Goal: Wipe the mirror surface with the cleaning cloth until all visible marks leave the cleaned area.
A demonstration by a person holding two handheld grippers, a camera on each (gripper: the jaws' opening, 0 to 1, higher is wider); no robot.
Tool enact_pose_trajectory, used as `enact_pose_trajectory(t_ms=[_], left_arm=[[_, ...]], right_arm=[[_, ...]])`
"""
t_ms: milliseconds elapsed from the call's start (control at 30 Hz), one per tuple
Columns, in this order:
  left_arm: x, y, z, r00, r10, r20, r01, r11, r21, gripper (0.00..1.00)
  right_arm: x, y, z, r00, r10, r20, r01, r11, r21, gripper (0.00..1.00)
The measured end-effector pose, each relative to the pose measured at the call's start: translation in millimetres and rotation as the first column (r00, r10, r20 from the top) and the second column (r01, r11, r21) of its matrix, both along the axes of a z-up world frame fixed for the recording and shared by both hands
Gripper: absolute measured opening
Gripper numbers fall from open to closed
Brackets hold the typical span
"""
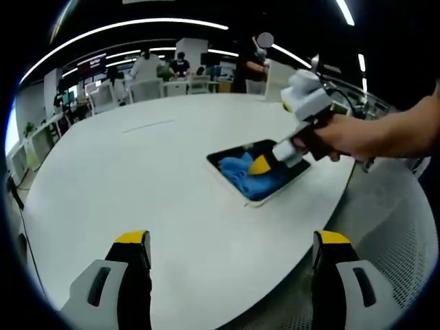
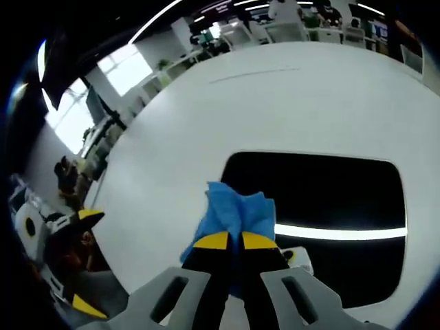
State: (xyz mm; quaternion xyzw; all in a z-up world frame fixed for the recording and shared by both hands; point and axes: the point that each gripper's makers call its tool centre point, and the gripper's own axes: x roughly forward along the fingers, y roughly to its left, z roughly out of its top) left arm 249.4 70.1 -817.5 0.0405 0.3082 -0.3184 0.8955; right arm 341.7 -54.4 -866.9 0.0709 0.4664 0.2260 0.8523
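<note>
The right tongs (image 2: 228, 240) are clenched on the blue cloth (image 2: 237, 210), pressing it on the mirror (image 2: 330, 185) at 7 o'clock for wiping. The left tongs (image 1: 230, 247) hang released above the worktop (image 1: 137, 165).

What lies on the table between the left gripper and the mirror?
Nothing: in the left gripper view, bare white table separates the left gripper from the mirror.

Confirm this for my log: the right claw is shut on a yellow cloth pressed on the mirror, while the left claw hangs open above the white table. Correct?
Not quite: the cloth is blue, not yellow; the yellow belongs to the claw tips. The right gripper view shows the right claw shut on it over the mirror. The left claw is open above the white table, as you said.
</note>
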Motion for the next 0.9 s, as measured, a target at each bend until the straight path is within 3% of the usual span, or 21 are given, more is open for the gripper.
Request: enact_pose_trajectory(t_ms=[900], left_arm=[[-0.1,0.4,0.1,1.000,-0.001,0.002,0.001,1.000,0.003,0.97]], right_arm=[[-1.4,19.5,0.5,0.999,0.034,-0.001,-0.034,0.999,0.021,0.00]])
